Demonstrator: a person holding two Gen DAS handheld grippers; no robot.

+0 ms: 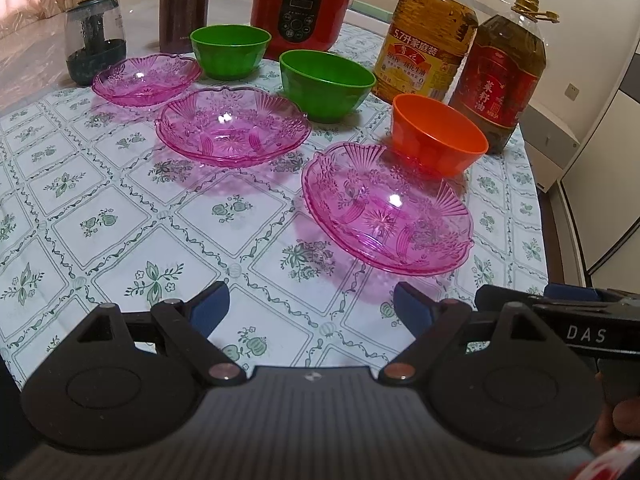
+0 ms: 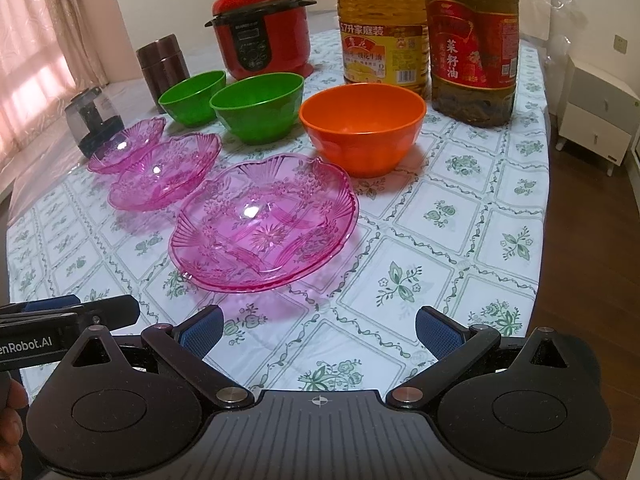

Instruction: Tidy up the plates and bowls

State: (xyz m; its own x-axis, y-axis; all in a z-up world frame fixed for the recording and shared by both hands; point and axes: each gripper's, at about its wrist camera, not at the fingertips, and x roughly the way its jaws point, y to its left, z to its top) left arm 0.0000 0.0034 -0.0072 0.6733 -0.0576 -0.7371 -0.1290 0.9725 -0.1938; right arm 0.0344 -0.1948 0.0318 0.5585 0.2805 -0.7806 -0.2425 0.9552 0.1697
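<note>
While plates wait, each hand-held gripper (image 1: 310, 310) (image 2: 318, 330) gapes wide, holding nothing.

Red cooker (image 1: 300, 8), two oil bottles (image 1: 428, 40), brown flask (image 1: 182, 10), grey jar (image 1: 94, 40), floral tablecloth (image 1: 120, 220).

bare tablecloth (image 2: 460, 240) lies open before the nearest pink plate (image 2: 264, 224); oil bottles (image 2: 472, 40) wall the back.

Count on the table (image 1: 120, 216):
- 3 pink plates: (image 1: 387, 209), (image 1: 233, 127), (image 1: 146, 79)
- 2 green bowls: (image 1: 326, 85), (image 1: 229, 51)
- 1 orange bowl (image 1: 438, 141)
- 2 oil bottles: yellow label (image 1: 430, 40), red label (image 1: 502, 80)
- 1 red cooker (image 1: 302, 12)
- 1 brown canister (image 1: 182, 10)
- 1 clear jar, dark base (image 1: 95, 40)
- 2 grippers: left gripper (image 1: 310, 312), right gripper (image 2: 318, 330)
</note>
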